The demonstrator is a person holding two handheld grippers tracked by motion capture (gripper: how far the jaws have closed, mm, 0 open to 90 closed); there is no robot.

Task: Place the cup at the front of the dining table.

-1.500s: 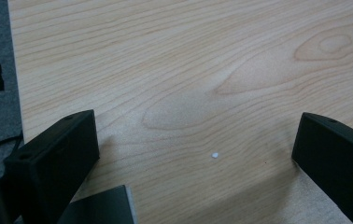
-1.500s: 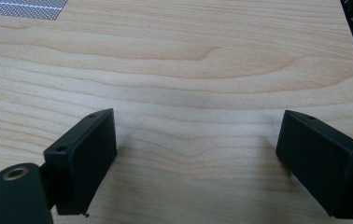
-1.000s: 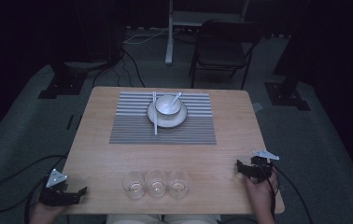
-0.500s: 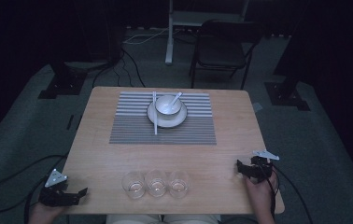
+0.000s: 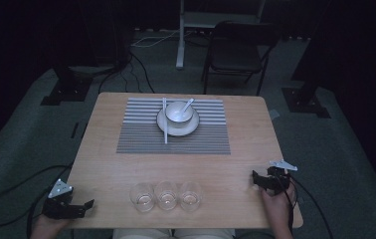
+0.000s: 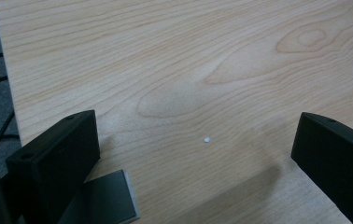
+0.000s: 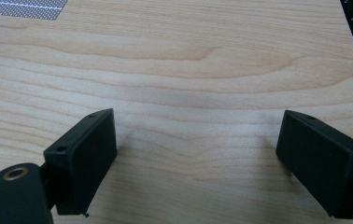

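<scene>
On the wooden surface (image 5: 101,164) in the high view, three clear glasses (image 5: 167,195) stand in a row near the person's edge, touching or almost touching one another. Farther off lies a striped placemat (image 5: 141,137) carrying a white plate (image 5: 192,129) with a white bowl (image 5: 179,111) on it; a spoon (image 5: 188,104) leans in the bowl, and white chopsticks (image 5: 165,122) lie across the plate's left rim. The left hand-held gripper (image 5: 90,204) sits at the near left corner, jaws apart, well clear of the glasses. The right hand-held gripper (image 5: 256,180) rests near the right edge, also apart from the glasses, with the person's hand (image 5: 275,201) behind it.

Seen from the left gripper view, the left hand-held gripper (image 6: 195,149) has its black jaws spread wide over bare wood, with nothing between them but a tiny white speck (image 6: 206,139).

Along the right gripper view, the right hand-held gripper (image 7: 197,144) likewise holds its jaws wide apart above bare wood grain, and a corner of the placemat (image 7: 23,8) shows at the top left.
</scene>
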